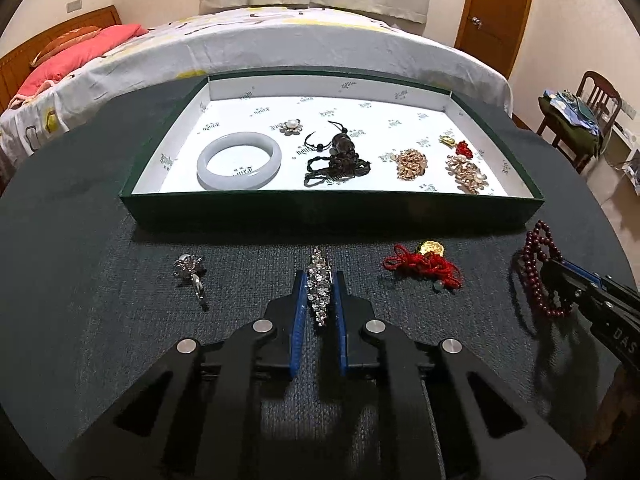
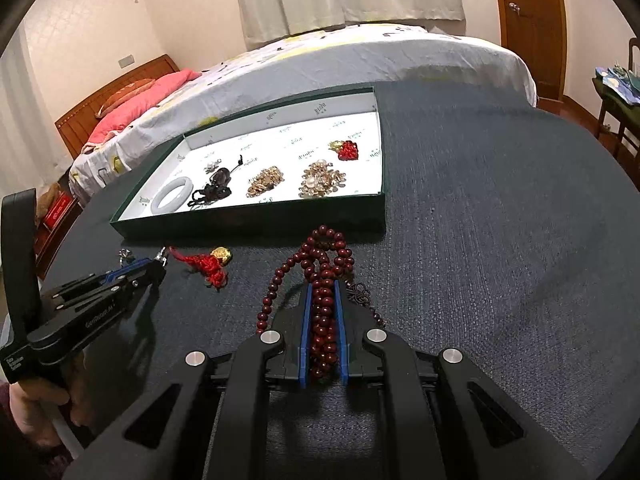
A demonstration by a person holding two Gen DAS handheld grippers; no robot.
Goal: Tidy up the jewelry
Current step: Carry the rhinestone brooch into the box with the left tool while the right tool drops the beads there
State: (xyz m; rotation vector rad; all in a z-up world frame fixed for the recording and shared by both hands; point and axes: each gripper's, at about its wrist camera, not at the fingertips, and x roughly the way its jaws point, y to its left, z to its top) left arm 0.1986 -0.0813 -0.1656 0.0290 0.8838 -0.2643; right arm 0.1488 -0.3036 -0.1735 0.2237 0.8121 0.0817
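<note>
Both pieces sit gripped on the dark surface (image 1: 100,280) just before the green tray (image 1: 328,210), ready for lifting in: left gripper (image 1: 320,280) fingers pinch the rhinestone brooch (image 1: 319,286), right gripper (image 2: 323,292) fingers clamp the red bead strand (image 2: 324,280).

**Glitter on Matt Cloth**

The table (image 1: 80,280) wore a dark, coarse-woven matt cloth. The rhinestone brooch (image 1: 319,286) glittered, faceted and silvery, between blue ribbed pads (image 1: 298,312) on matt black plastic fingers. The dark red beads (image 2: 324,312) looked glossy and smooth. The tray (image 1: 332,216) had a matt green wall and white printed paper lining; the pale bangle (image 1: 239,160) shone smooth as polished stone.
</note>
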